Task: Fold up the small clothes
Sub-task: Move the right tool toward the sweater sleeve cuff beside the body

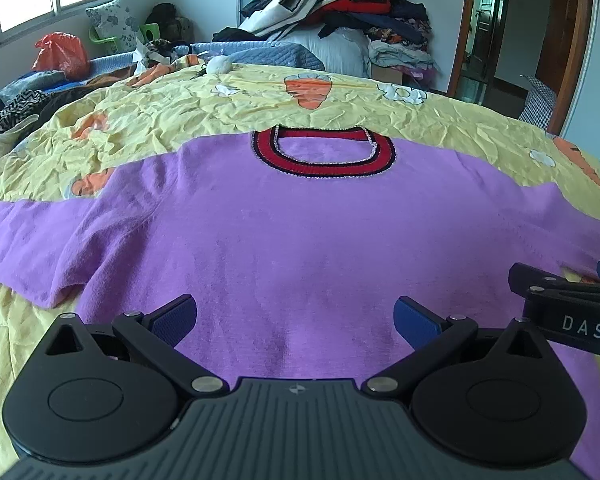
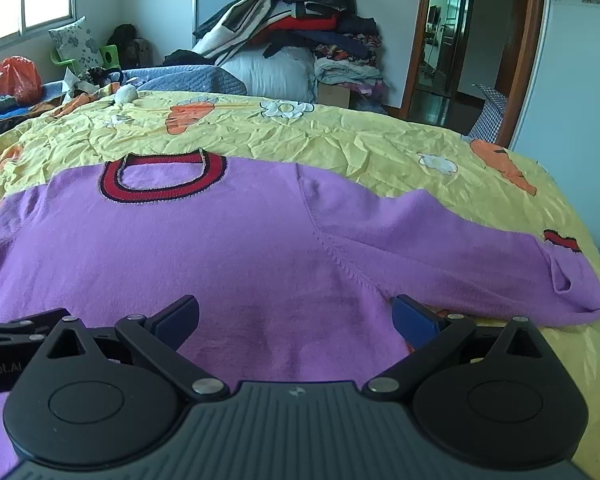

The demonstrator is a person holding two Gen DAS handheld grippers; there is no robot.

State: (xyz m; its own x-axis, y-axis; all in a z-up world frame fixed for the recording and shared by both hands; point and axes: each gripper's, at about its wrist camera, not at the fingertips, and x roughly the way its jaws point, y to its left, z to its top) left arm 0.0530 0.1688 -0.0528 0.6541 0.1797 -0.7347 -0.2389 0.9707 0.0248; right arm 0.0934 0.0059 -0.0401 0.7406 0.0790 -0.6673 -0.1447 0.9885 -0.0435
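The purple sweater [image 1: 284, 232] lies flat and face up on the bed's yellow carrot-print cover [image 1: 220, 108], its long axis running away from both tools, with the red ribbed collar [image 1: 324, 156] at the far end and the hem nearest to the fingers. The left gripper [image 1: 296, 320] and the right gripper [image 2: 296, 318] both hover over the hem with fingers wide apart and nothing between them. The right one is nearer to the right sleeve [image 2: 460, 248], which spreads sideways to a red-trimmed cuff [image 2: 562, 242]; the knit looks soft and fuzzy, probably limp to lift.

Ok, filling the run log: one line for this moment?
purple sweater flat on yellow bedspread | left claw open | right claw open | unfolded
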